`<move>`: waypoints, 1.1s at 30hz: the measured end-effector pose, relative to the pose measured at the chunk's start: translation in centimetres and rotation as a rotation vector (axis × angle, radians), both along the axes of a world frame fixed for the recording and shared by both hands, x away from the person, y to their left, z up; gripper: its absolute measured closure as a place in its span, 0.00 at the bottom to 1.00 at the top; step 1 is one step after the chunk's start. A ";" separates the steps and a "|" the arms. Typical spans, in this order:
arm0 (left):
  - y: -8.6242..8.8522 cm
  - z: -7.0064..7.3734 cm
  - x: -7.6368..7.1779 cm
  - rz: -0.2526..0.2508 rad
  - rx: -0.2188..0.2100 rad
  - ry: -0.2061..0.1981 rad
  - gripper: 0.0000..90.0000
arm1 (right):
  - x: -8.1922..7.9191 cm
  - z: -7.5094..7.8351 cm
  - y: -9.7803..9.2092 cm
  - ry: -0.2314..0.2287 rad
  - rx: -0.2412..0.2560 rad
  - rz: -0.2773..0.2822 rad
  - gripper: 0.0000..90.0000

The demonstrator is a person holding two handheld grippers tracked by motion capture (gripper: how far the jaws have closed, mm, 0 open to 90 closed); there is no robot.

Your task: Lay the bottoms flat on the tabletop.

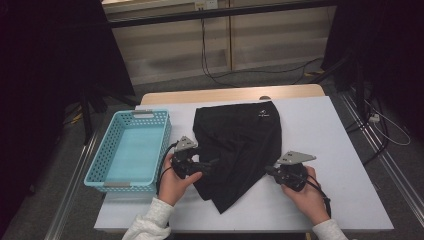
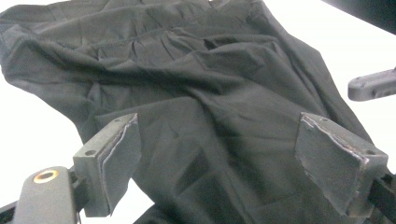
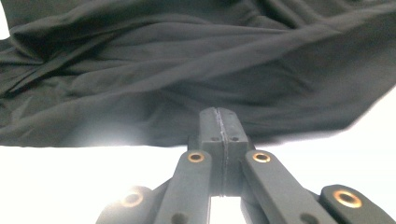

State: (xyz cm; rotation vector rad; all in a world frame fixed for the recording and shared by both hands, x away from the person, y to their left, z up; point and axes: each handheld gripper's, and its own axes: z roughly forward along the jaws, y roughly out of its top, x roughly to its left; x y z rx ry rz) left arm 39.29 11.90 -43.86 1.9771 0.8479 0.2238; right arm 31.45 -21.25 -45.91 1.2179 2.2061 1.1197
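High view. A black fabric garment (image 1: 239, 150) lies crumpled at the centre of the frame on the white tabletop (image 1: 330, 135), folded roughly into a wedge whose point faces the bottom edge. A small white logo sits near its upper right corner. The left gripper (image 1: 212, 162) reaches in from the lower left, its fingers over the garment's left edge. The right gripper (image 1: 268, 170) rests at the garment's right edge, right of centre. Judged from this layout, the work is at an early stage: the garment is neither flat nor neatly folded, and no part of it is in the light-blue perforated plastic basket (image 1: 131, 150), which stands at the left of the frame just beside the left gripper. That basket is the nearest obstacle to any leftward sweep.

Left gripper view. The fingers (image 2: 116, 163) are spread wide, one at the lower left and one at the lower right, with wrinkled black cloth between and beyond them. They grip nothing. A dark bar enters at the right edge, probably a finger of the other gripper.

Right gripper view. The fingers (image 3: 219, 128) are pressed together at bottom centre, tips at the garment's near hem. Whether a fold of cloth is pinched between them cannot be told. The fabric spans the upper half of the frame; bright tabletop lies below.
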 end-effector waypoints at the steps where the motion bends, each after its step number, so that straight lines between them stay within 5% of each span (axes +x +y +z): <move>1: 0.0 -0.1 0.0 0.001 -0.001 0.003 0.17 | -0.1 0.1 -0.3 -0.001 0.005 -0.009 1.00; 5: -0.2 -0.1 0.1 -0.003 0.002 0.003 0.17 | -0.2 0.3 -0.4 -0.005 0.026 -0.004 1.00; 8: -0.3 -0.1 0.1 -0.010 0.004 0.000 0.17 | 0.0 0.7 0.5 -0.009 0.072 -0.012 0.75; 12: -0.2 -0.2 0.1 -0.007 0.007 0.003 0.17 | 0.3 1.0 2.6 -0.009 0.090 0.006 0.55; 16: 0.1 -0.2 -0.2 0.000 0.012 0.006 0.17 | 0.7 0.4 4.1 0.021 0.059 -0.006 0.47; 18: 0.2 -0.2 -0.3 0.002 0.013 0.006 0.17 | 0.8 -0.2 4.5 0.047 0.050 -0.001 0.52; 25: 0.3 -0.1 -0.4 0.002 0.011 0.002 0.17 | 0.8 -0.7 4.3 0.044 0.030 0.020 0.97; 33: 0.2 0.0 -0.4 -0.005 0.010 0.002 0.17 | 0.5 -0.6 3.1 0.041 0.041 0.016 1.00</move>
